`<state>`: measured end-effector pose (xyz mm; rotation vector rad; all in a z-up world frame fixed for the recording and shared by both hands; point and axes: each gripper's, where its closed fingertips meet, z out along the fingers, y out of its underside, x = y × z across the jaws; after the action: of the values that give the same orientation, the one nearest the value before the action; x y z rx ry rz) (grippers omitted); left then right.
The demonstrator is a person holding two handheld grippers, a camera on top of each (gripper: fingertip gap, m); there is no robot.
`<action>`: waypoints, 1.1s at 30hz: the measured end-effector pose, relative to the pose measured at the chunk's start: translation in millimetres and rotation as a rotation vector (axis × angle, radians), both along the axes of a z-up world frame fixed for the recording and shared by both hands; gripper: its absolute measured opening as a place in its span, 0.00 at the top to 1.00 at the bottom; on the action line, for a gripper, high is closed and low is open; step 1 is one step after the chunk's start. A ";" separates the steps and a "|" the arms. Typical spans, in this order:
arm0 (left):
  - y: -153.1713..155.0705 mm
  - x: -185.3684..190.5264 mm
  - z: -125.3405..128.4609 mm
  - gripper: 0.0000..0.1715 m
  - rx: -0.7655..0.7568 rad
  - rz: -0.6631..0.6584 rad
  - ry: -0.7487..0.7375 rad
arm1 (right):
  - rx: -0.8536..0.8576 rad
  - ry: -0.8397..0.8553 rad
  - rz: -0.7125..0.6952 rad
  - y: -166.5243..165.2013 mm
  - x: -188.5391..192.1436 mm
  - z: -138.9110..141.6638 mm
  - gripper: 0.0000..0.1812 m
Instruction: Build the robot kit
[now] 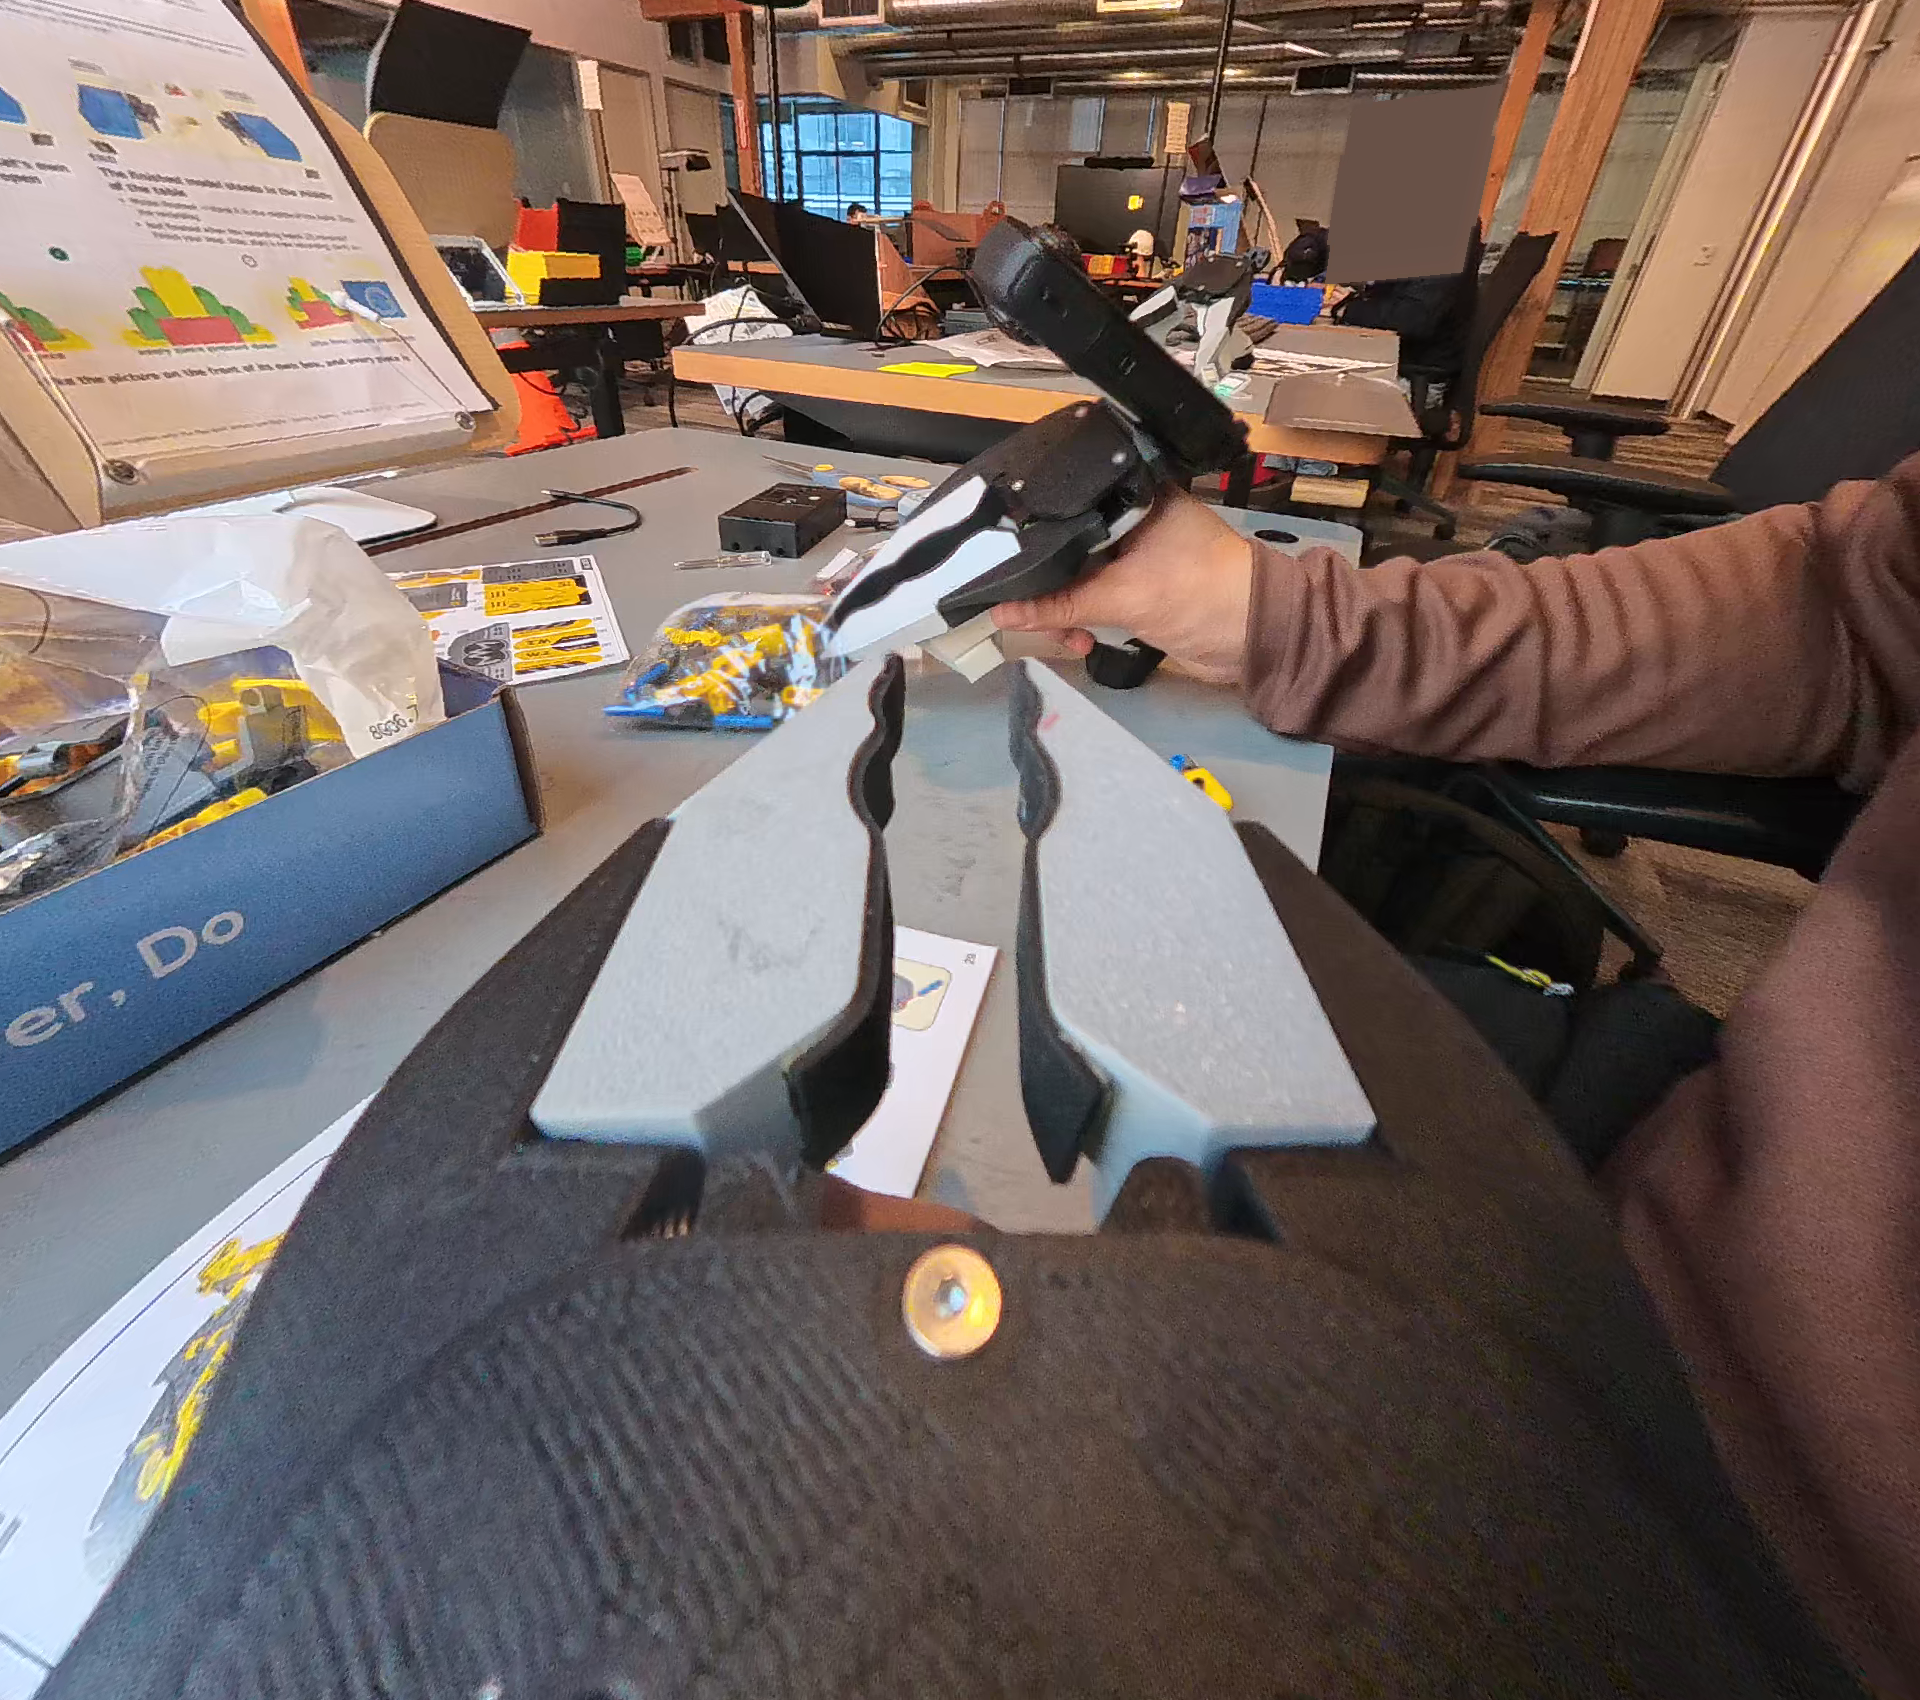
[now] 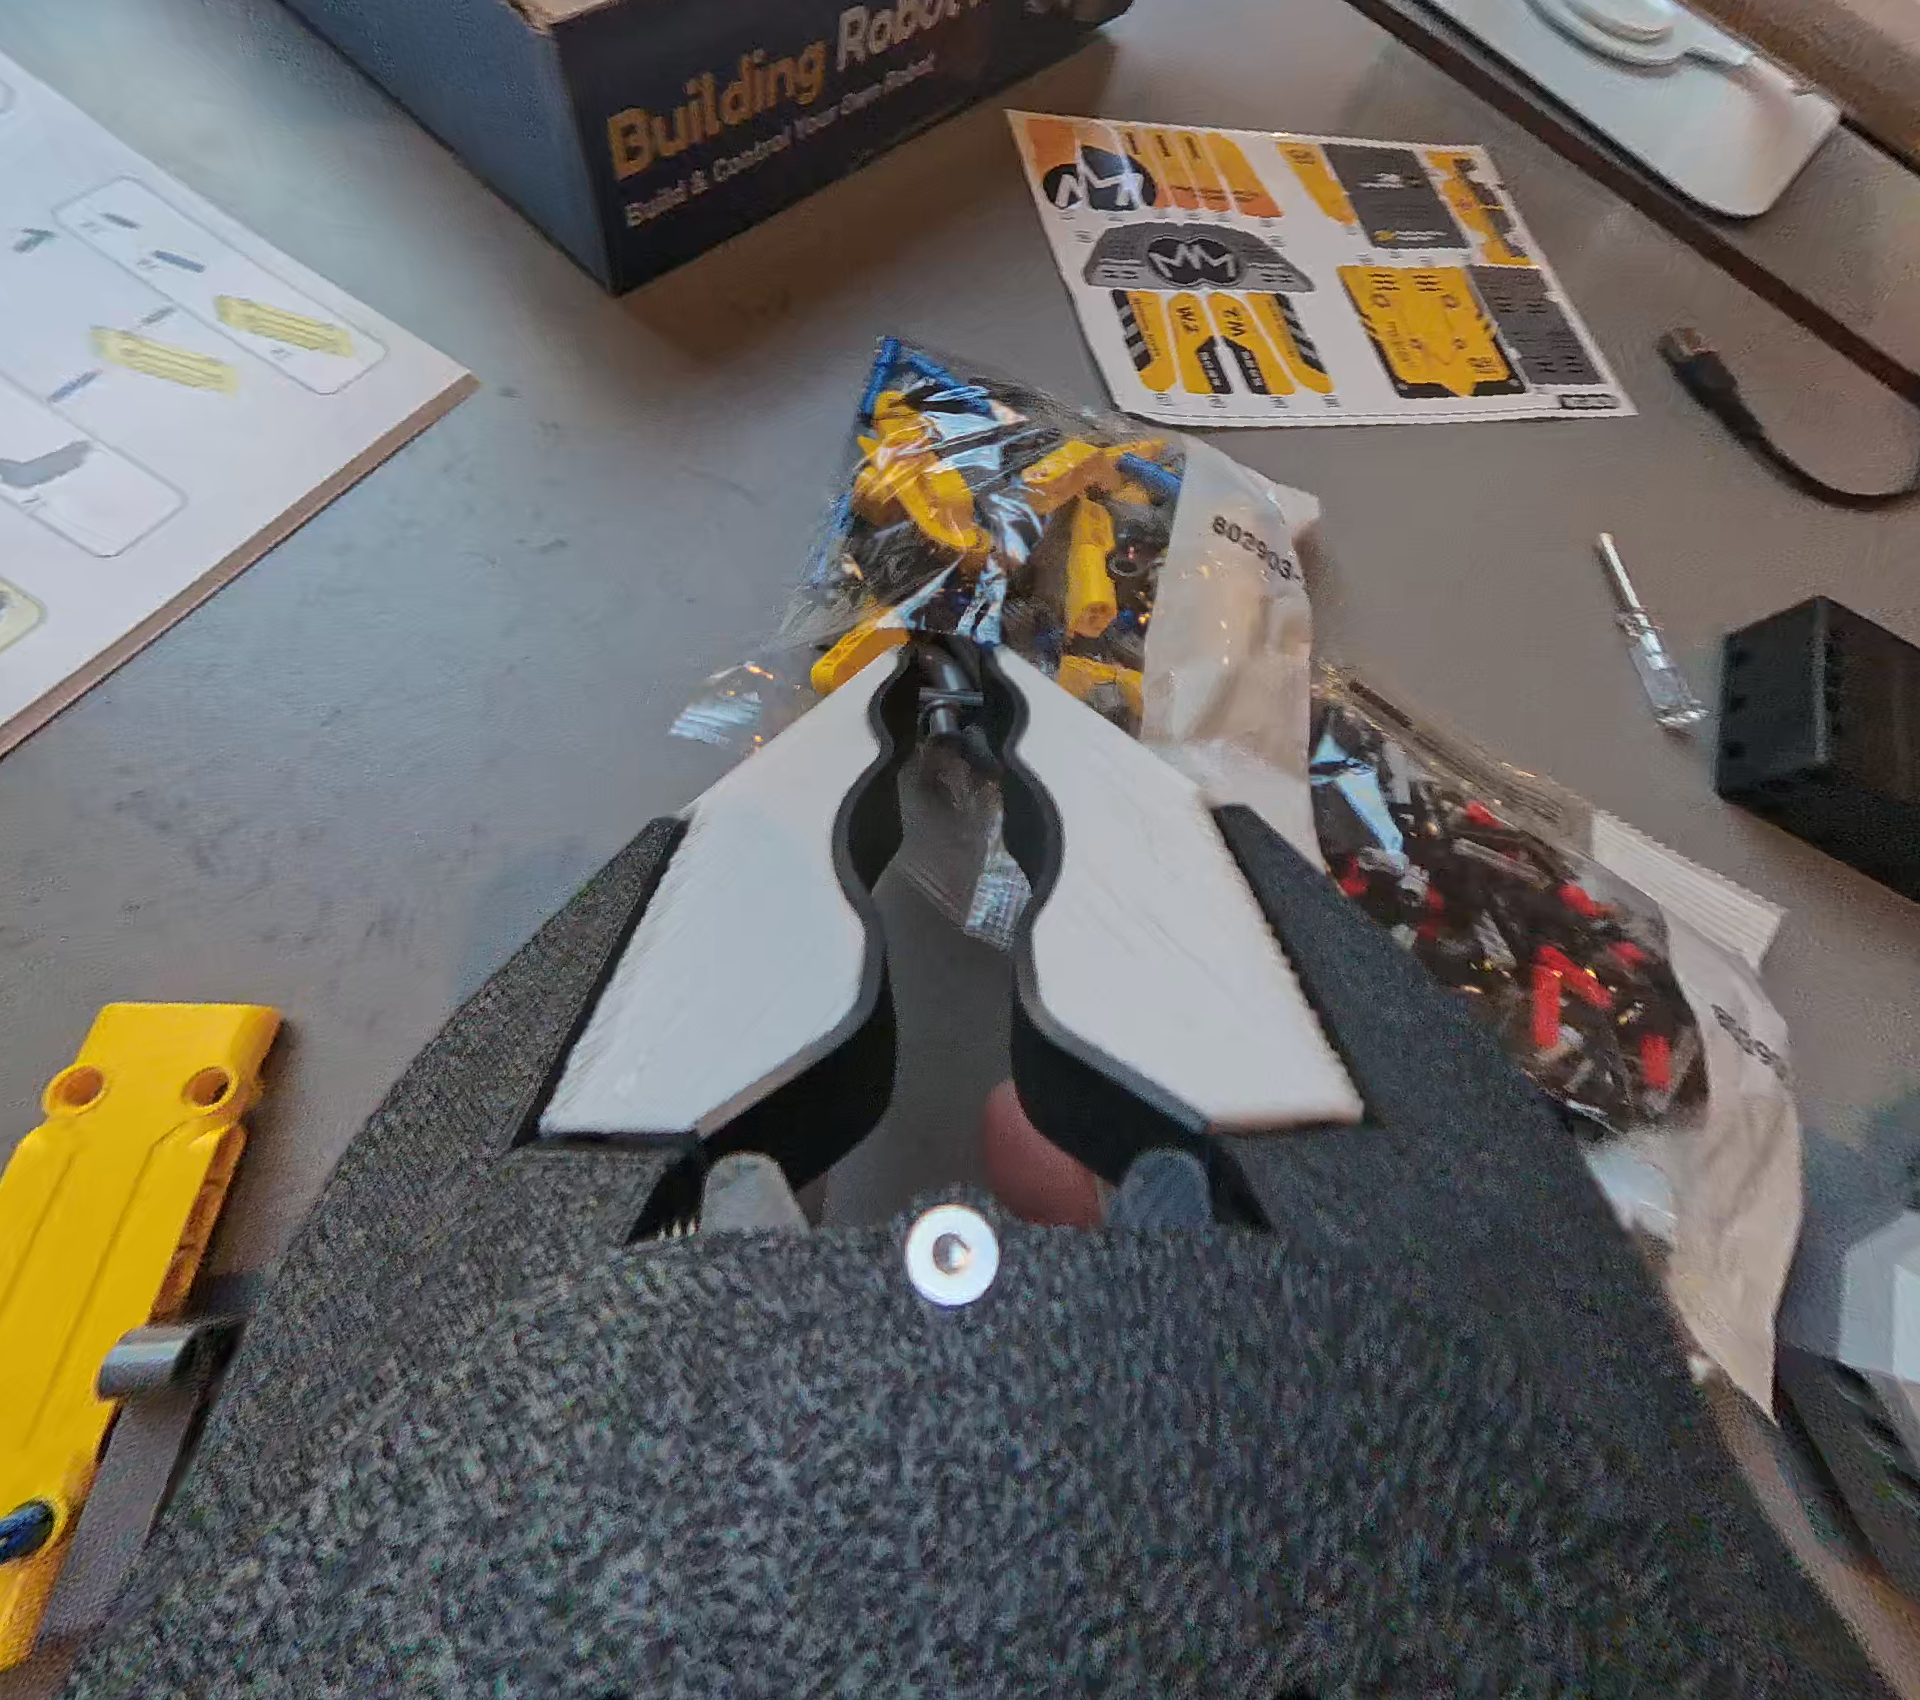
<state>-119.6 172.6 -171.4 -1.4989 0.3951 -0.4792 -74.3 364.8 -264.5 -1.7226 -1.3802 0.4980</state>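
My right gripper [image 2: 948,663] has its jaws narrowed on the near end of a clear bag of yellow and blue parts [image 2: 966,507], with the bag's plastic between the fingers. In the left wrist view a hand holds that gripper [image 1: 844,627] with its tips at the right end of the same bag [image 1: 727,663], which lies on the grey table [image 1: 644,767]. My left gripper [image 1: 958,668] is open and empty above the table, pointing towards the bag, with a small white card [image 1: 935,1027] beneath it.
An open blue kit box [image 2: 779,92] with bagged parts stands left of the bag. A sticker sheet [image 2: 1309,268], a bag of red and black parts [image 2: 1507,944], a black box [image 2: 1818,715], a small screwdriver [image 2: 1652,642], an instruction booklet [image 2: 156,403] and a yellow part [image 2: 104,1183] lie around. About 20 centimeters separates my left fingertips from my right.
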 end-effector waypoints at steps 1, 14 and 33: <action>0.4 -0.7 -0.1 0.90 0.000 0.006 0.000 | 0.014 -0.008 -0.021 3.1 1.0 -0.7 0.92; 1.5 -1.1 -0.9 0.90 -0.003 0.021 0.009 | -0.071 -0.034 -0.001 2.9 0.1 -10.1 0.90; 0.8 -1.5 -0.1 0.91 0.002 0.021 0.005 | -0.038 -0.001 0.034 2.3 -4.6 -3.7 0.90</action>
<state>-121.1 173.4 -171.5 -1.5010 0.3837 -0.4578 -78.9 367.1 -268.2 -1.7326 -1.4111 0.5459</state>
